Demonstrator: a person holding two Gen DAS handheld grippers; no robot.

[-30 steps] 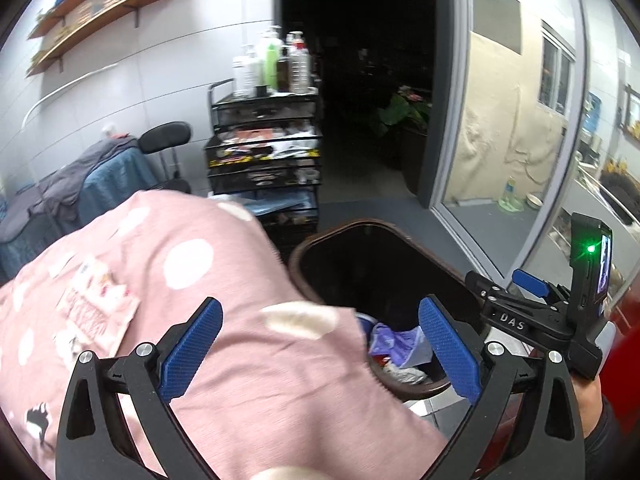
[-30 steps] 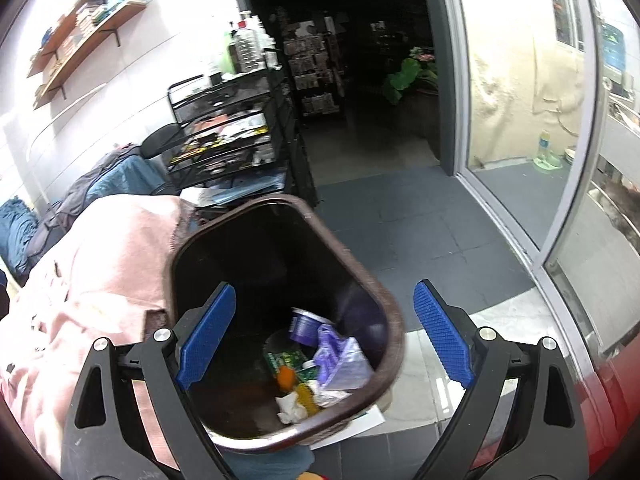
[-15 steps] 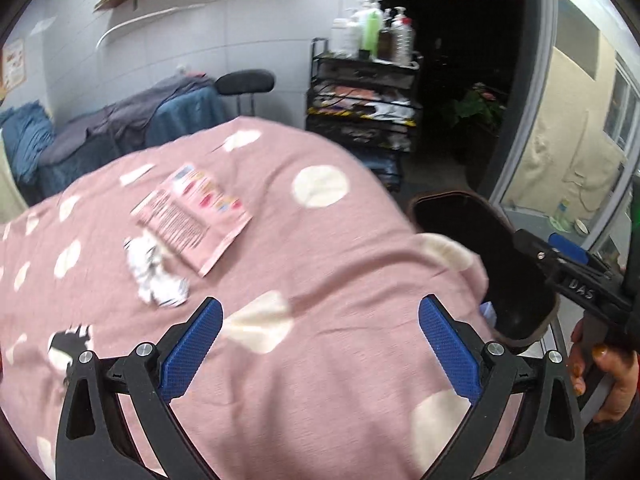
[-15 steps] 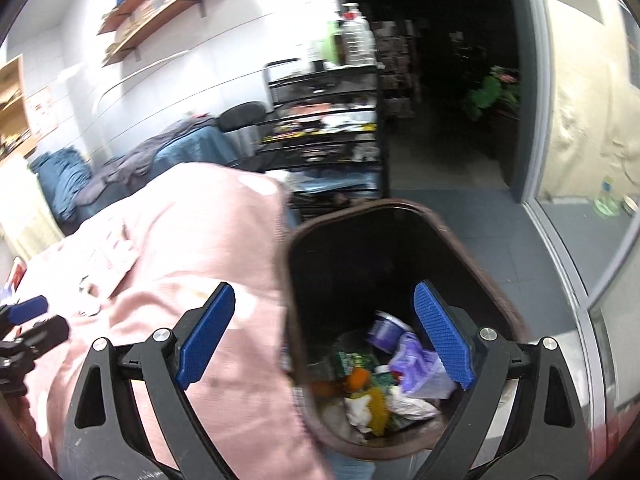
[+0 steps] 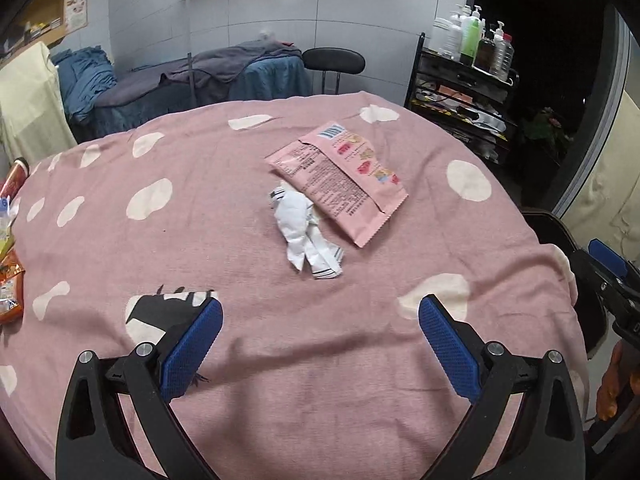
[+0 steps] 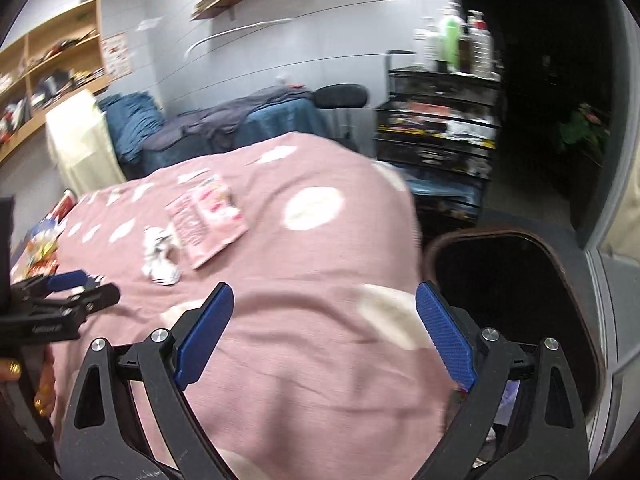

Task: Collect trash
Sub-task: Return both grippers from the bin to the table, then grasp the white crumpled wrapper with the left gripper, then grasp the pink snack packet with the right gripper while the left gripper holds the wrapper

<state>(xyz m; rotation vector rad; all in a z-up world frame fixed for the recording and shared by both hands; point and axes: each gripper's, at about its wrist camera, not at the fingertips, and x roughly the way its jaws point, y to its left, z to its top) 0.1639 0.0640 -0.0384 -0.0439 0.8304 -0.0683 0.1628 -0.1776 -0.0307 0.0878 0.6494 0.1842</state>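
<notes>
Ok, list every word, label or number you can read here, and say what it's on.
None can be read.
Pink snack packet: dense print and a striped label, too small.
Crumpled white wrapper: striped marks only.
Wall poster: blurred.
Pump bottles on the black cart: labels too small.

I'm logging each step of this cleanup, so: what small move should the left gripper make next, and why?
Probably ease the left gripper forward and down onto the crumpled white wrapper. Its jaws are open and empty, the wrapper lies straight ahead on the pink cloth, nearer than the pink packet it touches.
</notes>
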